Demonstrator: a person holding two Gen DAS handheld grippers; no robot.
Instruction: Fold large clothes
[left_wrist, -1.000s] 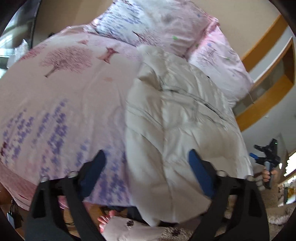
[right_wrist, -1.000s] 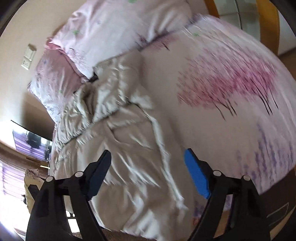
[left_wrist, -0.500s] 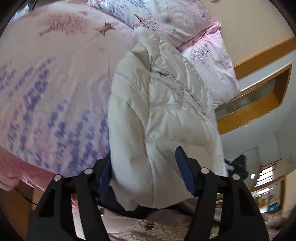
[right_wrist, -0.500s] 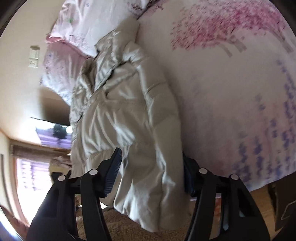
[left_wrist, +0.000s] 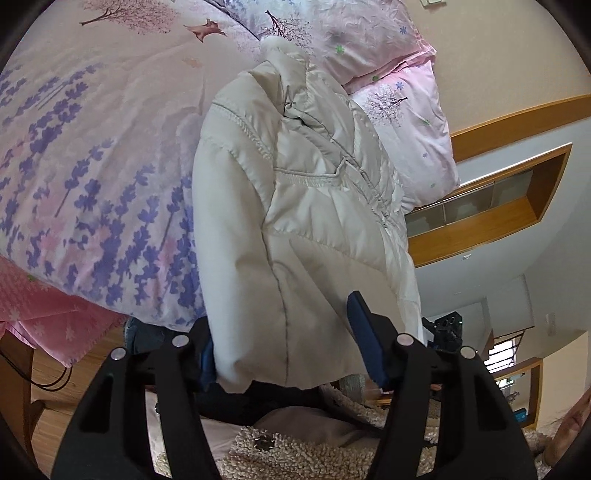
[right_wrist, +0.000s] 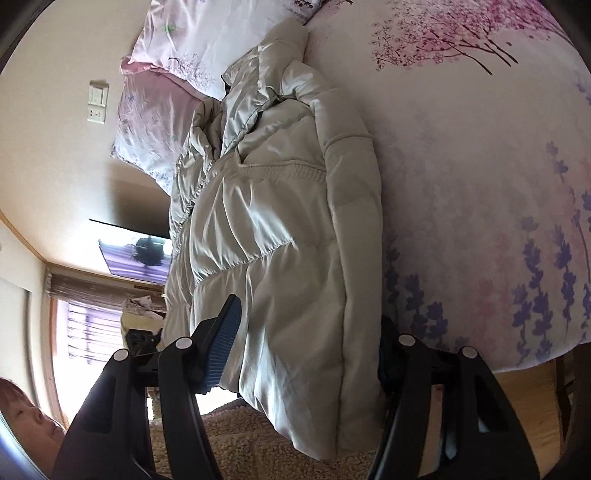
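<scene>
A cream puffer jacket (left_wrist: 303, 206) lies lengthwise on the flowered bed cover (left_wrist: 92, 166), collar toward the pillows, hem hanging over the near edge. My left gripper (left_wrist: 280, 321) straddles one hem corner and its jaws are closing. The right blue pad (left_wrist: 364, 343) touches the cloth; the left pad is hidden behind it. In the right wrist view the jacket (right_wrist: 280, 206) fills my right gripper (right_wrist: 310, 314). Its left pad (right_wrist: 225, 347) presses the fabric, and the hem covers the other pad.
Pink pillows (left_wrist: 369, 37) lie at the head of the bed. A wooden wall niche (left_wrist: 498, 210) is on the right. A dark wall screen (right_wrist: 136, 254) and a window sit left in the right wrist view. The person's fleece garment (left_wrist: 295, 454) is below the grippers.
Both grippers dropped toward the near edge of the bed and narrowed around the jacket's hem. The hem now sits between both pairs of pads and hangs off the edge.
</scene>
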